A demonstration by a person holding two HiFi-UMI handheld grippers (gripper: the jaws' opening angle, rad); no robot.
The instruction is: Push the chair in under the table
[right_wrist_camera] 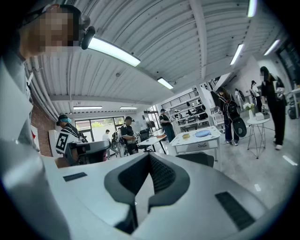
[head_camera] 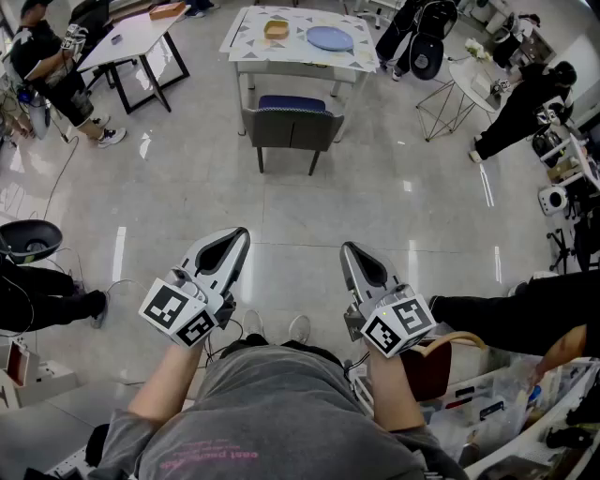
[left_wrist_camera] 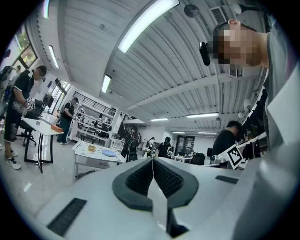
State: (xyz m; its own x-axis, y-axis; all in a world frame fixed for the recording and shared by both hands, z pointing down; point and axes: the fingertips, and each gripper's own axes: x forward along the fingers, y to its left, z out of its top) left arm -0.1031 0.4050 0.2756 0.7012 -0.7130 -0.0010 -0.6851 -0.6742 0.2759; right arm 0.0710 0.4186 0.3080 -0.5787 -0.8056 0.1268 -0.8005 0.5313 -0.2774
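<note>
A grey chair with a blue seat [head_camera: 291,120] stands on the floor in front of a white patterned table [head_camera: 298,56], its back toward me and its seat partly under the table edge. The same chair [right_wrist_camera: 199,159] and table [right_wrist_camera: 199,139] show far off in the right gripper view; the table [left_wrist_camera: 96,154] also shows in the left gripper view. My left gripper [head_camera: 242,234] and right gripper [head_camera: 347,248] are held level in front of my body, well short of the chair. Both are shut with nothing between the jaws.
The table carries a blue plate [head_camera: 330,38] and a small bowl [head_camera: 276,29]. Another white table [head_camera: 131,37] stands at the far left, a wire side table [head_camera: 459,94] at the right. People stand around the room's edges. A crate of parts [head_camera: 511,403] sits by my right side.
</note>
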